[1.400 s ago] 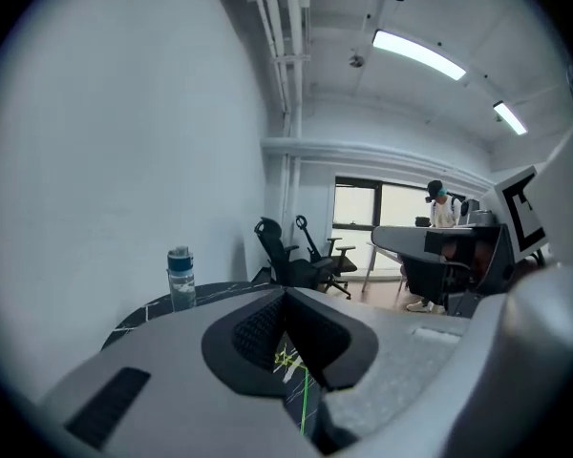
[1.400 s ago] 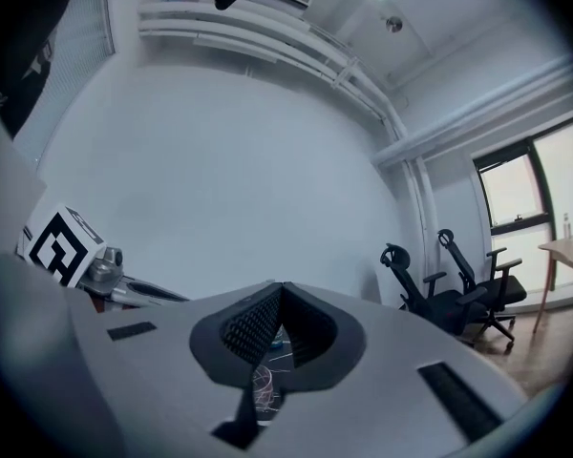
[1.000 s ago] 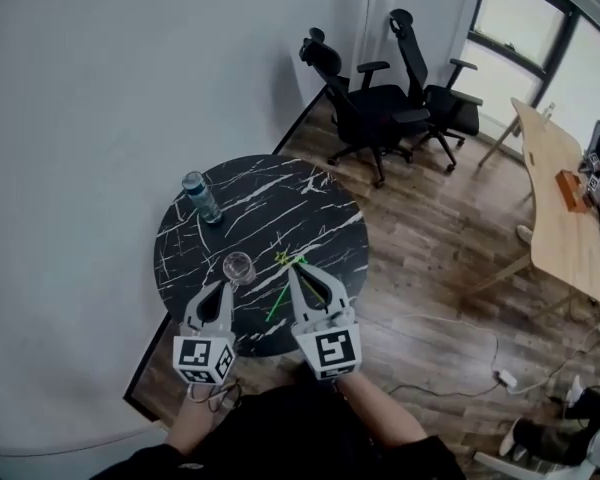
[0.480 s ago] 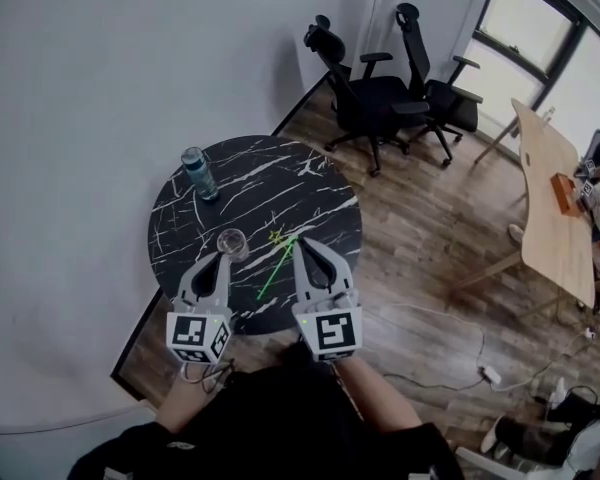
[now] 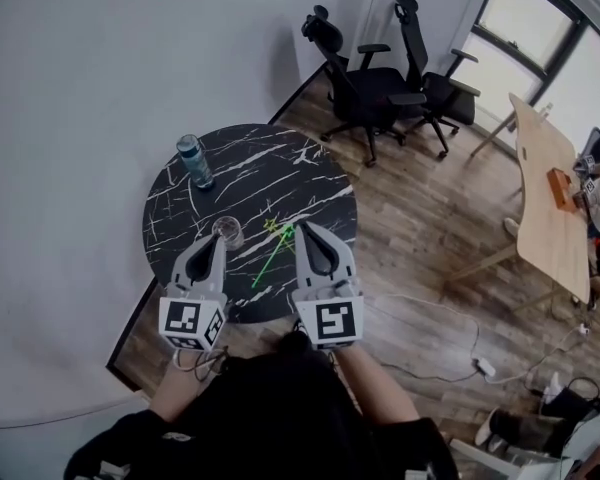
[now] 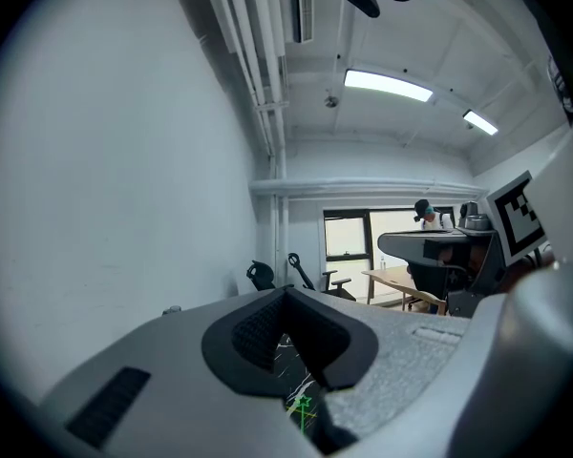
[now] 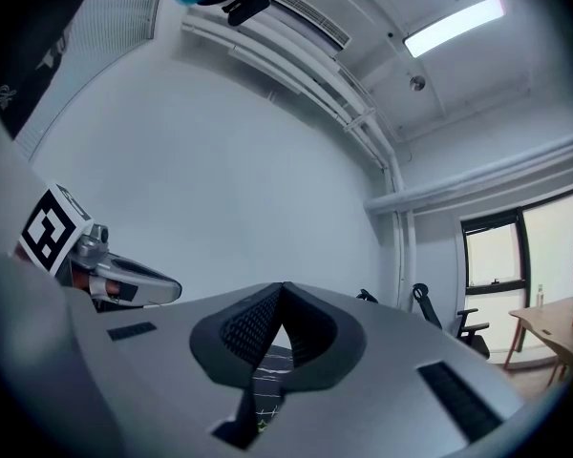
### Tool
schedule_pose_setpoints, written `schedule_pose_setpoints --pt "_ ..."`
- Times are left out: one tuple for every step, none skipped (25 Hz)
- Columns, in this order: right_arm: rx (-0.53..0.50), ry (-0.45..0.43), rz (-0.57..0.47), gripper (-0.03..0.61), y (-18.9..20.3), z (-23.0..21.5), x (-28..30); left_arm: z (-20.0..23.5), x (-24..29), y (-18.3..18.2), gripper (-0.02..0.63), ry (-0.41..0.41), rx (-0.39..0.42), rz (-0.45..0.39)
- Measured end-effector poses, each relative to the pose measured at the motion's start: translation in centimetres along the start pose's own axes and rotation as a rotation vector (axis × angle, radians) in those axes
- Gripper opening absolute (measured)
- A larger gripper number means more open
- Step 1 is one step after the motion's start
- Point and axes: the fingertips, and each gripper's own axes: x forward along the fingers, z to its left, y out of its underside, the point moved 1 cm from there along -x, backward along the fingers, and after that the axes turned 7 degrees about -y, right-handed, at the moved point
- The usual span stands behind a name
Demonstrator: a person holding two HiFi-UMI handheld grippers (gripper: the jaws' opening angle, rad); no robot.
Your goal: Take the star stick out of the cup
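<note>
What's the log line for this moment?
star stick: on table, out of cup | left gripper: shut, empty | right gripper: shut, empty

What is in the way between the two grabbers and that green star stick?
Nothing visible. The star stick lies bare on the table, outside the cup, between the left gripper and the right gripper, both with jaws together.
</note>
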Motion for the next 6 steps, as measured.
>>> schedule_pose_setpoints --pt "-0.002 0.001 -0.006 -0.005 -0.2 -0.08 0.03 -0.08 0.07 -0.14 -0.001 0.001 0.0 -0.004" --pt "-0.005 0.002 -0.013 -0.005 -0.41 -0.16 0.07 -0.16 0.16 -0.31 0.0 0.002 -0.002 -0.007" --pt "-0.01 0.003 -0.018 -0.005 -0.59 -0.21 0.09 -0.21 0.2 -0.42 0.0 0.003 -0.003 -0.009" --pt "-0.014 0.003 -0.022 -0.005 -0.69 -0.22 0.08 -0.25 0.19 -0.46 0.0 0.005 -0.004 -0.01" --pt "-0.017 0.003 -0.023 -0.005 -0.74 -0.18 0.05 -0.28 0.14 -0.48 0.0 0.007 -0.004 -0.01" --pt "-0.02 0.003 -0.023 -0.005 -0.77 -0.14 0.01 -0.31 0.08 -0.48 0.0 0.009 -0.005 -0.01"
